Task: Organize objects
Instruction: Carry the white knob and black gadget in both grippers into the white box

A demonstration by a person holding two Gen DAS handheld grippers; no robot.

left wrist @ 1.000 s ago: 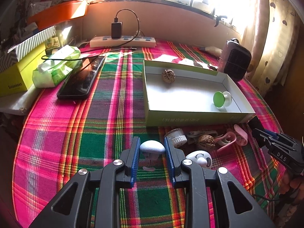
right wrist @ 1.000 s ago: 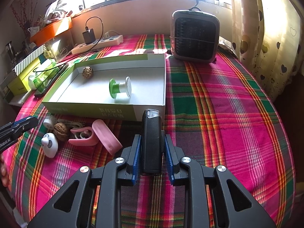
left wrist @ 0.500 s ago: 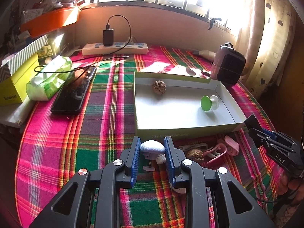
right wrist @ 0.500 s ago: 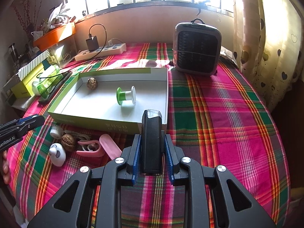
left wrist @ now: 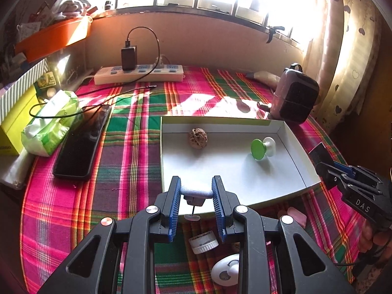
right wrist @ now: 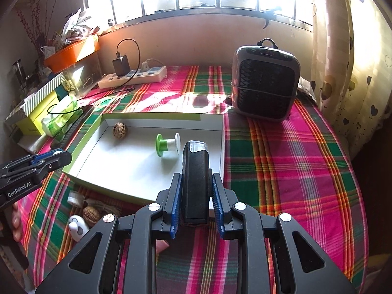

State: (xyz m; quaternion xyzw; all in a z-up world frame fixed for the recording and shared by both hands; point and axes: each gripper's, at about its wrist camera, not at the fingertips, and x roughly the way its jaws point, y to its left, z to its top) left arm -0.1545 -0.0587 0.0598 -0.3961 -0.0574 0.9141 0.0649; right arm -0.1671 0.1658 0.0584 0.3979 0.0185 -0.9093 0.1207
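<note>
My left gripper (left wrist: 196, 189) is shut on a small white mushroom-shaped object (left wrist: 195, 192) and holds it over the near edge of the shallow white box (left wrist: 303, 186). My right gripper (right wrist: 196, 191) is shut on a black bar-shaped device with a clear tip (right wrist: 195, 183), above the box's near right corner (right wrist: 221, 152). Inside the box lie a walnut (left wrist: 198, 138) and a green-and-white spool (left wrist: 262, 148). In front of the box on the plaid cloth lie a white cap (left wrist: 203, 241), a white oval gadget (left wrist: 225, 269), another walnut (right wrist: 91, 215) and a pink clip (left wrist: 296, 216).
A black phone (left wrist: 80, 144), a green tissue pack (left wrist: 51, 125) and yellow boxes (left wrist: 14, 115) lie at the left. A power strip with charger (left wrist: 139, 72) runs along the back wall. A small grey heater (right wrist: 265, 83) stands behind the box on the right.
Both grippers have risen and moved forward with their loads toward the box. The loose items in front of the box now sit lower in both views.
</note>
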